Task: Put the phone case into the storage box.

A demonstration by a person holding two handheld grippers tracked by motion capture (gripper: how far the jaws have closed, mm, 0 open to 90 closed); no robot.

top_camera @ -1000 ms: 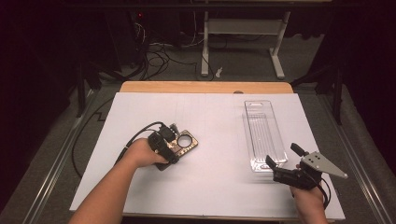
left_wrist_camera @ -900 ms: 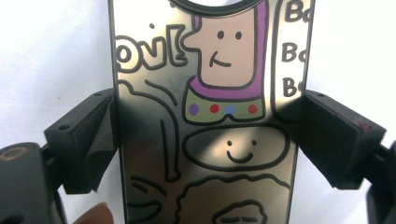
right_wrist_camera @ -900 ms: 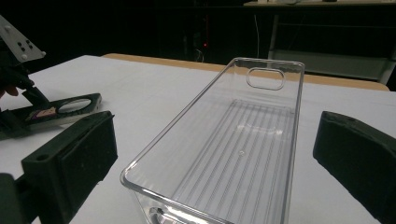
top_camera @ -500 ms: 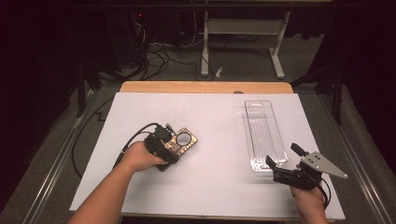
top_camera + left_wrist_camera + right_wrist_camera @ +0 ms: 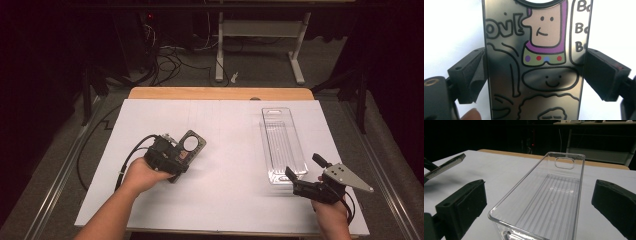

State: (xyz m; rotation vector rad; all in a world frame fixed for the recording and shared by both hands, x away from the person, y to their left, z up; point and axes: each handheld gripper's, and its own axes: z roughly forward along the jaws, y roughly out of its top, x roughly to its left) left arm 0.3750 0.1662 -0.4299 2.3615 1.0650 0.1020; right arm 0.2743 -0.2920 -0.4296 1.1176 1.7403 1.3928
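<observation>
High view: the left hand-held gripper [image 5: 186,151] clamps a dark picture card [image 5: 191,145] above the white counter [image 5: 230,165], well apart from the clear tray [image 5: 282,145]. The right hand-held gripper [image 5: 294,181] waits released at the tray's near end; placing remains.

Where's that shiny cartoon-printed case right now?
In the high view the cartoon case is at the table's left, clamped in the left gripper, well apart from the clear tray on the right.

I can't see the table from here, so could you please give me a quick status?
Left tool clamped on the cartoon-printed phone case. Right tool open at the near end of the clear tray. Nothing between case and tray.
</observation>
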